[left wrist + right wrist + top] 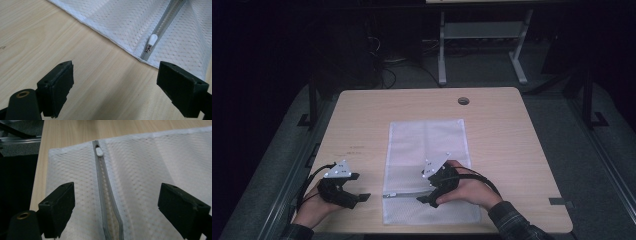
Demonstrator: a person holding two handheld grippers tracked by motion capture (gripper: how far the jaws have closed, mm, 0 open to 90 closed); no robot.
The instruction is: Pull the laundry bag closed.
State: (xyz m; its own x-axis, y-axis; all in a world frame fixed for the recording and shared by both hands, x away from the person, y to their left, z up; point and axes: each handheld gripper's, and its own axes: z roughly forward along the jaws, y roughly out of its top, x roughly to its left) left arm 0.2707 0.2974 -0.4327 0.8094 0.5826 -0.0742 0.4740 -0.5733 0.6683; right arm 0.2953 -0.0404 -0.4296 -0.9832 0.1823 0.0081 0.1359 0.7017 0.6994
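Observation:
A white mesh bag (427,150) lies flat in the middle of the wooden table (362,120). A grey zipper (402,194) runs across its near end. My left gripper (360,186) rests on the wood just left of the bag, open, with the white zipper pull (153,39) ahead of its jaws (117,87). My right gripper (424,187) hovers low over the bag's near part, open, its jaws either side of the zipper (105,185). The zipper gapes slightly close to the jaws, and the pull (99,151) sits at its far end by the bag's edge.
A round cable hole (463,101) sits near the table's far edge. Beyond the table stands a white desk frame (482,35) on a dark floor. The person's sleeve (512,220) comes in at the bottom right.

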